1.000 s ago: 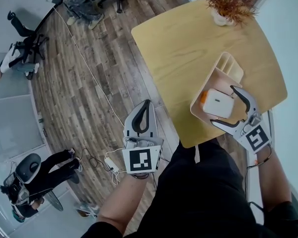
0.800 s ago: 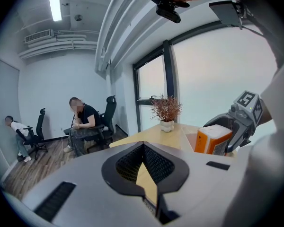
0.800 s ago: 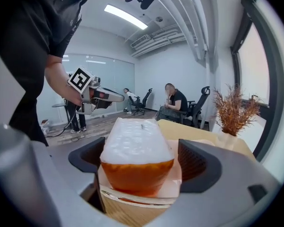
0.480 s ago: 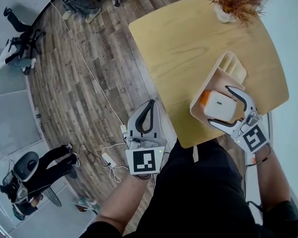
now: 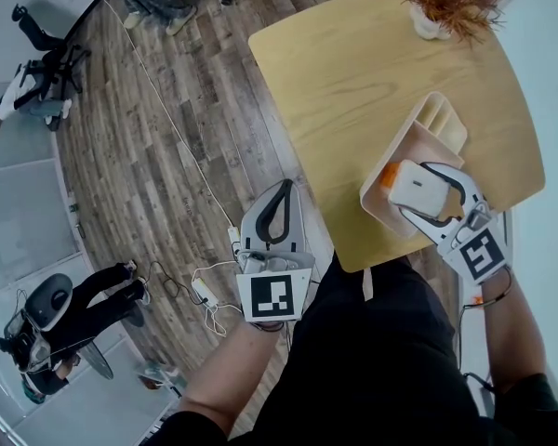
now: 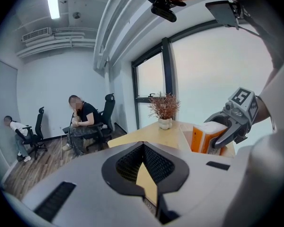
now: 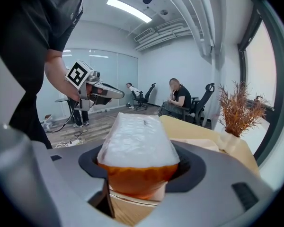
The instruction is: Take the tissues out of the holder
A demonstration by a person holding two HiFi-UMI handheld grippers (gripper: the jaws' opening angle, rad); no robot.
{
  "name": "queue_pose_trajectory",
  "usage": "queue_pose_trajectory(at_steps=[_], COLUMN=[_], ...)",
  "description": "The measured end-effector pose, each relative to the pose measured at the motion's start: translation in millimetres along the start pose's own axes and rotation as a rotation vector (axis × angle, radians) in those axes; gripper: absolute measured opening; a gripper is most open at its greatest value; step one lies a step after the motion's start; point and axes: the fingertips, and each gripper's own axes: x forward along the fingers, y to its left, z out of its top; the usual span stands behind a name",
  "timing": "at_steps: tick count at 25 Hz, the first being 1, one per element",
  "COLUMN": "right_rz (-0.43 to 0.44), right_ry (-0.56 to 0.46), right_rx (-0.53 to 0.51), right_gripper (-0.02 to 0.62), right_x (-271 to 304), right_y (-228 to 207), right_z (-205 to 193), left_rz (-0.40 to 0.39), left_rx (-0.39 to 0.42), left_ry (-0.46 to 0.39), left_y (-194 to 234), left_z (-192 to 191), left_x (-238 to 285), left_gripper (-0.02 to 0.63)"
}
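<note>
Pale wood forms the table (image 5: 353,82), on whose near corner stands the cream holder (image 5: 437,119), a tray with one wide compartment and narrow slots at its far end. We see the tissue pack (image 5: 405,186), white-wrapped with an orange end, inside the outline of the wide compartment; whether its underside rests on the compartment floor we cannot tell. The right gripper (image 5: 415,193) reaches in from the table edge and its jaws, which have just been closing, bracket the pack on two opposite sides. In the right gripper view the tissue pack (image 7: 139,143) fills the gap between the jaws, orange end nearest the camera, and the pads bear on its flanks. The left gripper (image 5: 281,190) hangs off the table over the dark plank floor (image 5: 167,137), well apart from the holder. In the left gripper view we find the left gripper (image 6: 143,145) with its jaw tips met and nothing between them. A dried plant (image 5: 446,3) in a white pot stands at the table's far corner, and a seated person (image 6: 80,117) occupies an office chair beyond.
</note>
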Motion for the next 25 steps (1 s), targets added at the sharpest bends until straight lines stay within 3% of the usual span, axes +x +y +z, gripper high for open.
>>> queue_pose_trajectory(at_steps=[20, 25], right_rz=[-0.033, -0.04], right_ry=[0.017, 0.021], right_rx=[0.034, 0.003], right_gripper=[0.298, 0.298], right_x=[-14.0, -23.0], right_y=[-3.7, -4.4], right_z=[17.6, 34.4], left_rz=[0.05, 0.066], left_rx=[0.034, 0.044], left_ry=[-0.106, -0.122], left_y=[22.6, 28.7], left_z=[66.5, 83.7], left_x=[-21.4, -29.6], left_gripper=[0.005, 0.005])
